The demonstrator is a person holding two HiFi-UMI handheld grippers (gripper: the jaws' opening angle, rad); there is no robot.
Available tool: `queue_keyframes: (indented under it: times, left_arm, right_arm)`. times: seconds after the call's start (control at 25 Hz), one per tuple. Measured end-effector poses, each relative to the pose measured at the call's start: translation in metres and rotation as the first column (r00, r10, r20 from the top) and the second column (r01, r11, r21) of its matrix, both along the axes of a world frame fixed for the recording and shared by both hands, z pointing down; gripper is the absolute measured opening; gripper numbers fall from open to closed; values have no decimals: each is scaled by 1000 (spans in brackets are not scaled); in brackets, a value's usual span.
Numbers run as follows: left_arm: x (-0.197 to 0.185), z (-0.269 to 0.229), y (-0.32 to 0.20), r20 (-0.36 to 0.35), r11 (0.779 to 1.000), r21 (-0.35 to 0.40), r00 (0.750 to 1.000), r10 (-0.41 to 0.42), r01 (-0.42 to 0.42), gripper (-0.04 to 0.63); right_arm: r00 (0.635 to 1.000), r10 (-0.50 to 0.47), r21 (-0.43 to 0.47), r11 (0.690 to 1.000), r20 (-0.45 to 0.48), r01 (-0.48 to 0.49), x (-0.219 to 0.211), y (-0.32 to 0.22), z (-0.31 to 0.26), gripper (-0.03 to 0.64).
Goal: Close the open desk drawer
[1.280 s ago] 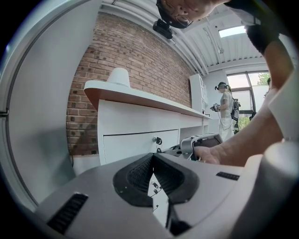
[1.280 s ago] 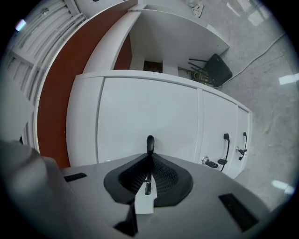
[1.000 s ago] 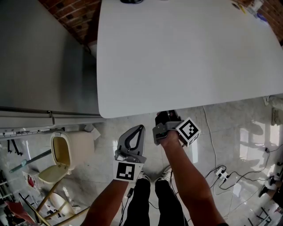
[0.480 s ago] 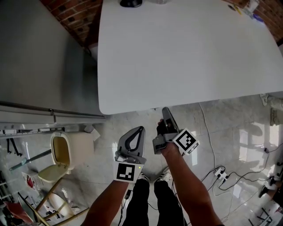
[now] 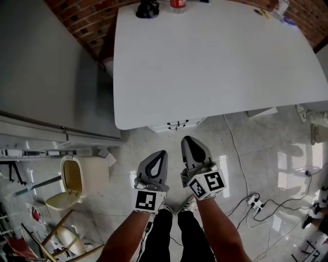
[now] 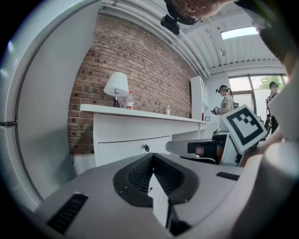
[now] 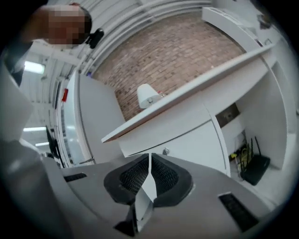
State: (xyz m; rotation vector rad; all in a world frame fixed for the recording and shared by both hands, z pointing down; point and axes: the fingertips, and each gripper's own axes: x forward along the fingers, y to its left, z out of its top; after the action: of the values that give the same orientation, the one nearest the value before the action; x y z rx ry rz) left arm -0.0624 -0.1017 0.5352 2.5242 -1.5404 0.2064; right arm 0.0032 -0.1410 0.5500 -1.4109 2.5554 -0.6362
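- The left tool (image 5: 162,153) is clenched, empty, clear of the table (image 5: 215,66).
- The right tool (image 5: 187,140) is clenched, empty too.
- The drawer (image 5: 177,124) sits under the table's near edge, mostly hidden; only its front shows.

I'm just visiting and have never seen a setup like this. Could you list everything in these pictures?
desk: one, white, centre
drawer: one, white, under the desk's near edge
wall: one, red brick, behind the desk
lamp: one, white shade, desk's far left corner
bottle: one, red, beside the lamp
cabinet: one, grey, left of the desk
bin: one, beige, lid up, floor at left
power strip: one, white, floor at right, with cables
people: two, in the background, far side of the room
left gripper: one, grey, jaws shut, empty, before the desk
right gripper: one, grey, jaws shut, empty, beside the left one
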Motion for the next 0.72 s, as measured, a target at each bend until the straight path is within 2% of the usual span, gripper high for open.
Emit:
queue_keyframes:
  times: [0.12, 0.28, 0.52, 0.72]
  left_arm:
    - [5, -17, 6, -9, 1000, 9, 1000, 2, -2, 8]
    - [17, -54, 8, 23, 999, 36, 1000, 7, -8, 8]
    - [30, -126, 27, 5, 997, 71, 1000, -14, 13, 8]
    - [27, -162, 40, -16, 997, 45, 998, -67, 67, 7]
  right_arm:
    - [986, -2, 75, 997, -168, 14, 5, 20, -26, 37]
    - [938, -17, 108, 992, -347, 58, 22, 45, -62, 37]
    - [927, 44, 190, 981, -373, 30, 48, 63, -157, 38]
    - [922, 47, 188, 982, -384, 28, 52, 73, -212, 38]
